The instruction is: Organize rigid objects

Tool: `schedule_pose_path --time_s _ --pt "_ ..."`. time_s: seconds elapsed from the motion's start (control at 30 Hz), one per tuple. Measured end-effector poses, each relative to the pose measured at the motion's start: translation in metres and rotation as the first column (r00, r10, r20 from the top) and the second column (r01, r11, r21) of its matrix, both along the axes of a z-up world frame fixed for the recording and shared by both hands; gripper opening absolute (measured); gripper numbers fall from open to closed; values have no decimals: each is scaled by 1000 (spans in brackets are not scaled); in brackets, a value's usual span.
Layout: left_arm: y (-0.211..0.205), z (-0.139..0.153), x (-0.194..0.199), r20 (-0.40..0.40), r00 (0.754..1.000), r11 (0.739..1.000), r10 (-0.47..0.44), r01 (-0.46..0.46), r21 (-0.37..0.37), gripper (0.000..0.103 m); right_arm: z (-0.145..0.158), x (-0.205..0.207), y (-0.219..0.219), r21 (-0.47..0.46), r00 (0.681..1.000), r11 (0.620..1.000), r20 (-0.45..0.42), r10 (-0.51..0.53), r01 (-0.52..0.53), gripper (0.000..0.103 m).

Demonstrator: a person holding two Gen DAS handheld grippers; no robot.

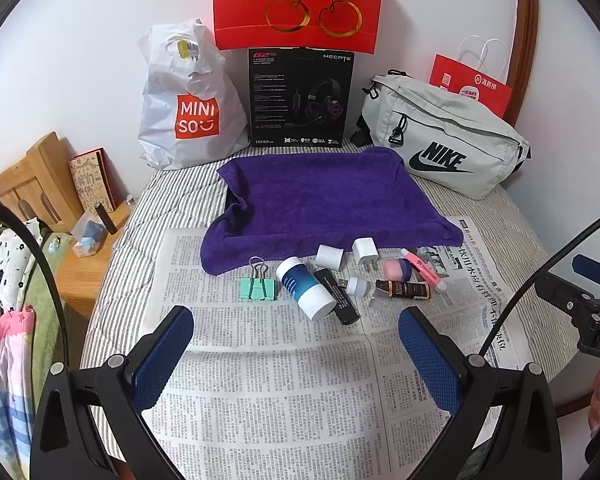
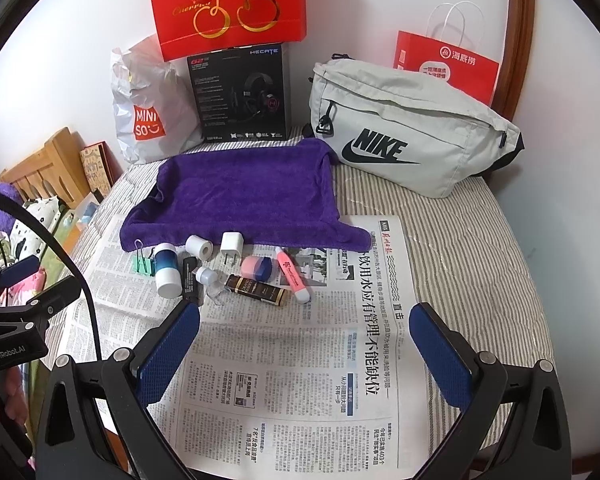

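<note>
Both tongs spread wide, nothing between the blue pads: left tongs (image 1: 296, 344), right tongs (image 2: 305, 340), each hovering over the newspaper (image 1: 268, 380) spread on the striped bed.

Small rigid items sit in a loose cluster on the newspaper, at 12 o'clock from the left tongs and about 11 o'clock from the right tongs, just in front of the purple towel's (image 1: 324, 200) near edge.

Count, left to right:
- 1 mint binder clip (image 1: 258, 287), silver handles up
- 1 blue-and-white cylinder bottle (image 1: 306, 288), lying on its side
- 1 black stick (image 1: 336, 297), touching the bottle
- 2 white charger cubes (image 1: 365, 251); one shows its prongs
- 1 small USB light (image 1: 354, 285), white head
- 1 brown-and-gold tube (image 1: 405, 289), lying flat
- 1 pink-and-blue eraser (image 1: 397, 269)
- 1 pink highlighter (image 1: 422, 269), white cap

Behind the towel at 12 o'clock: 1 white Miniso bag (image 1: 188, 108), 1 black headset box (image 1: 301, 98), 1 grey Nike pouch (image 1: 444, 136), 2 red paper bags (image 1: 298, 4).
</note>
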State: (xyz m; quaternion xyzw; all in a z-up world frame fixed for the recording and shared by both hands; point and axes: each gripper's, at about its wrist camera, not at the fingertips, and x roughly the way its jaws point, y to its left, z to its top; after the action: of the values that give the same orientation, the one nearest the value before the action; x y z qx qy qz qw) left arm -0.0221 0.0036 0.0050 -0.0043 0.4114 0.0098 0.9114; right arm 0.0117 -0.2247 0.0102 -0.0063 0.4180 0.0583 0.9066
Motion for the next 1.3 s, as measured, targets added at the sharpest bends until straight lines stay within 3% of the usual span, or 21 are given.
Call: schedule_pose_path --time_s 0.43,0.57,0.7,0.83,1.3 --pt "4 -8 15 -24 1000 1000 -15 15 -3 103 -5 7 2 11 1000 1000 -6 10 -10 103" --pt "12 -19 25 -53 998 999 -29 27 -43 103 -11 12 5 14 1000 1000 -12 18 -18 103" --pt "13 -29 33 -64 998 1000 -5 6 8 103 -20 20 6 8 1000 1000 -18 19 -19 103" --pt "21 -44 44 -77 997 998 14 -9 57 103 -29 28 5 27 999 999 -30 20 -19 103" --pt "59 -108 89 -155 985 997 75 -72 28 102 -66 55 -5 -2 995 1000 -101 0 0 103"
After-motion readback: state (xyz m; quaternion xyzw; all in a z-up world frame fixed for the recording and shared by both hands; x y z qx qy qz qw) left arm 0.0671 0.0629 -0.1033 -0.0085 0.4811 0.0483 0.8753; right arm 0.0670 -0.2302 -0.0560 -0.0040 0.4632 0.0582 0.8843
